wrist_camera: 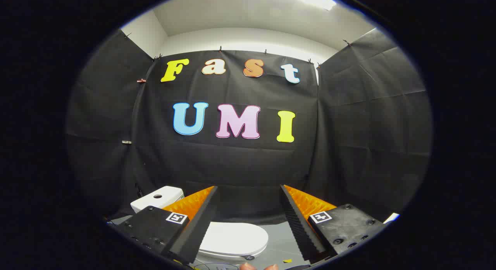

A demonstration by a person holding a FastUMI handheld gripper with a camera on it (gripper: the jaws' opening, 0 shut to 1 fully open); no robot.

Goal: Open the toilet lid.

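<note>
Two fingers of gripper [248, 219] stood spread wide, grasping nothing; toilet lid [234, 237] lay closed between and below them, tank [157, 198] beyond left finger.

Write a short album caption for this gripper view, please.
Open tongs hover above a toilet, its white lid down, tank behind.

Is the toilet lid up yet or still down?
Down: the toilet lid lies flat between the open fingers of the hand-held gripper, untouched.
</note>
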